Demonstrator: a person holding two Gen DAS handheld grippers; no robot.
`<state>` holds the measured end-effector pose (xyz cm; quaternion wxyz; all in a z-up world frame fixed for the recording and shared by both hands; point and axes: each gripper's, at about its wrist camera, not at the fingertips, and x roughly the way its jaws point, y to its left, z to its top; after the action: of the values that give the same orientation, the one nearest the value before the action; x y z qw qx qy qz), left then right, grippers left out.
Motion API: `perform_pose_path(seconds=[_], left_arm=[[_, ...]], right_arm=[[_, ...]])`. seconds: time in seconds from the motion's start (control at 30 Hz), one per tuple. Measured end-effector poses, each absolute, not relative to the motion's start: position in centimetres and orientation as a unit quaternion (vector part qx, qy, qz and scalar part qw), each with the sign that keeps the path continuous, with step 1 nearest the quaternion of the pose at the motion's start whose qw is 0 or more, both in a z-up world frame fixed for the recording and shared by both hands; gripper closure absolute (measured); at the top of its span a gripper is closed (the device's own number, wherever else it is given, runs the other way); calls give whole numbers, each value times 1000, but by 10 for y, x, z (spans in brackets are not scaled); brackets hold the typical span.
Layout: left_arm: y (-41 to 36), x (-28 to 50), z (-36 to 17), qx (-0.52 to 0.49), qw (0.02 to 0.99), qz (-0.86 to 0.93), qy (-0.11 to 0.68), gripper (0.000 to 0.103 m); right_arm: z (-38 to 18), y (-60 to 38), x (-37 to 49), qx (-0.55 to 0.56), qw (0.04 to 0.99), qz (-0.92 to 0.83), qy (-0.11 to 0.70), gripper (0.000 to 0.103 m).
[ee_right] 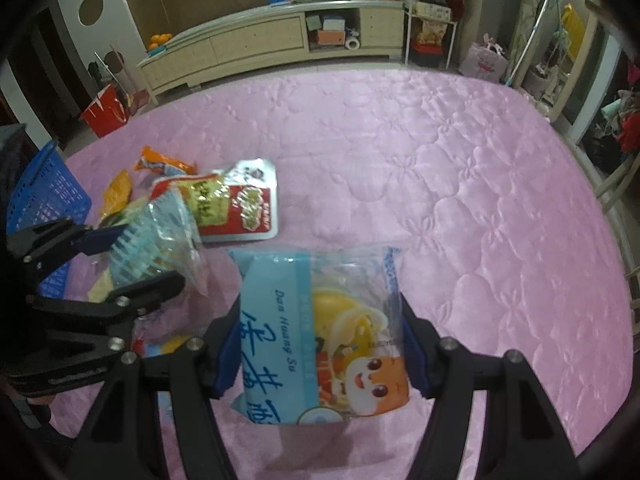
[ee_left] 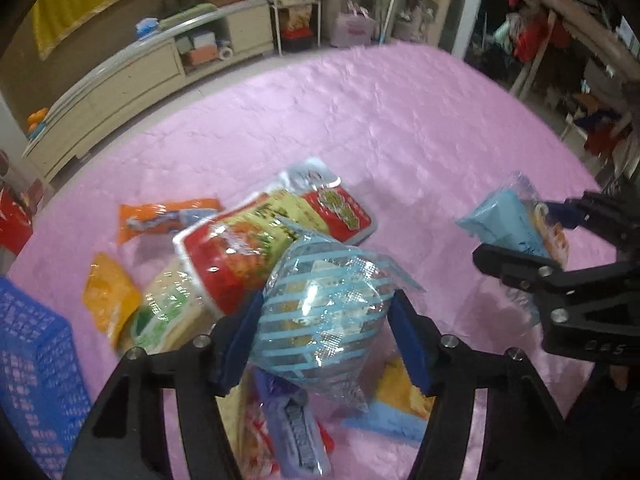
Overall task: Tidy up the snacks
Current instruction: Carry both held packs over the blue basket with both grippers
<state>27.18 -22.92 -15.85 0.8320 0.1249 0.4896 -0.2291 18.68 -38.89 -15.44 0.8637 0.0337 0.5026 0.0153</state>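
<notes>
My left gripper [ee_left: 327, 300] is shut on a clear snack pack with light-blue stripes [ee_left: 320, 328], lifted a little above the pile. The pile lies on the pink quilted cover [ee_left: 400, 120]: a red-and-yellow pack [ee_left: 240, 256], a red pack [ee_left: 340, 208], an orange pack [ee_left: 168, 216] and a yellow pack [ee_left: 108, 296]. More packs lie under my left gripper. My right gripper [ee_right: 320, 312] is shut on a light-blue snack bag with a cartoon face [ee_right: 320, 344], held to the right of the pile. In the right wrist view the left gripper [ee_right: 148, 256] shows at the left with the striped pack.
A blue mesh basket [ee_left: 32, 360] stands at the left edge of the cover, also seen as the blue basket [ee_right: 44, 200]. Beyond the far edge are a cream low cabinet [ee_right: 260, 44], a white rack [ee_right: 432, 20] and a red bag [ee_right: 104, 112].
</notes>
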Motion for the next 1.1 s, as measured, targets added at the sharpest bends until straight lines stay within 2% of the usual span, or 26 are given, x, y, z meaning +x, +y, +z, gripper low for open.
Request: perform_pose_path(seconds=[0.3, 0.57, 0.77, 1.1], left_arm=[[-181, 229, -90, 98, 865, -216, 442, 41], [-105, 189, -39, 77, 894, -174, 406, 41], [-28, 162, -17, 50, 908, -131, 395, 41], [59, 139, -10, 36, 915, -57, 397, 41]], right_arm=[[-94, -338, 159, 8, 883, 43, 467, 32], [-34, -277, 137, -27, 904, 73, 421, 32], [-15, -211, 134, -49, 907, 115, 403, 32], [-17, -127, 137, -64, 889, 191, 412, 32]])
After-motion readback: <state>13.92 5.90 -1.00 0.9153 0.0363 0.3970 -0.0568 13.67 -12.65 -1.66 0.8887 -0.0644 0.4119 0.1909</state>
